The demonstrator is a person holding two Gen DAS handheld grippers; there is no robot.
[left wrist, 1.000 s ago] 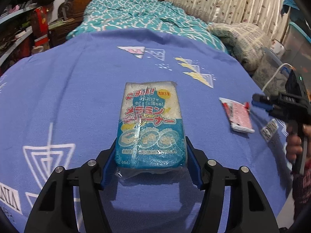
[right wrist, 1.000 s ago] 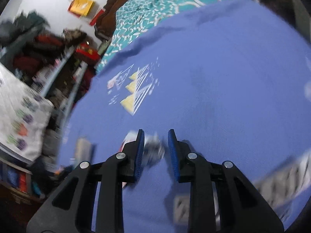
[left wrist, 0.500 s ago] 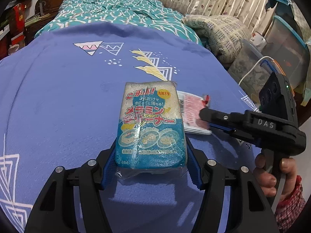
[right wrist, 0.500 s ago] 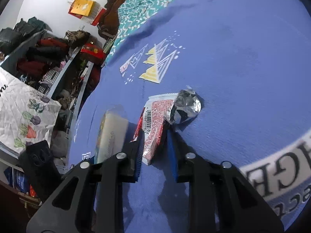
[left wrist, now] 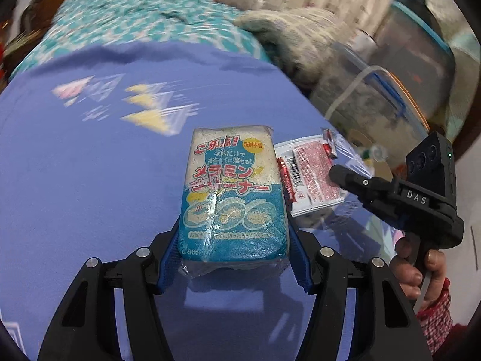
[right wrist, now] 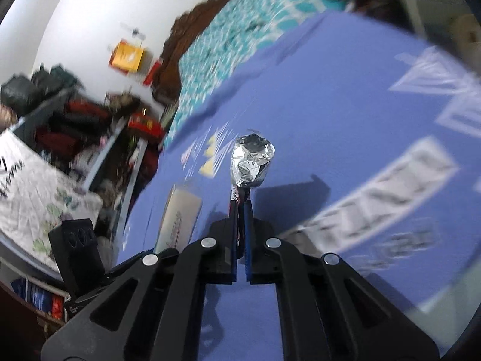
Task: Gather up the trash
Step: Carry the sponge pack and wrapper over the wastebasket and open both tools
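My left gripper (left wrist: 231, 258) is shut on a blue and white sponge packet (left wrist: 231, 192) with Japanese print and holds it above the blue cloth. The packet also shows edge-on in the right wrist view (right wrist: 179, 219). My right gripper (right wrist: 240, 210) is shut on a red and white foil wrapper (right wrist: 251, 162), whose silver inside faces the right wrist camera. In the left wrist view the wrapper (left wrist: 309, 174) hangs just right of the packet, with the right gripper (left wrist: 339, 174) on its right edge.
A blue printed cloth (left wrist: 90, 180) covers the surface. Behind it lie a teal bedspread (left wrist: 135, 21), a folded blanket (left wrist: 294, 33) and plastic storage boxes (left wrist: 415, 69) at right. Cluttered shelves (right wrist: 75, 126) stand to the left in the right wrist view.
My right gripper has closed on the foil wrapper and lifted it off the cloth. My left gripper still holds the sponge packet and has swung to the right.
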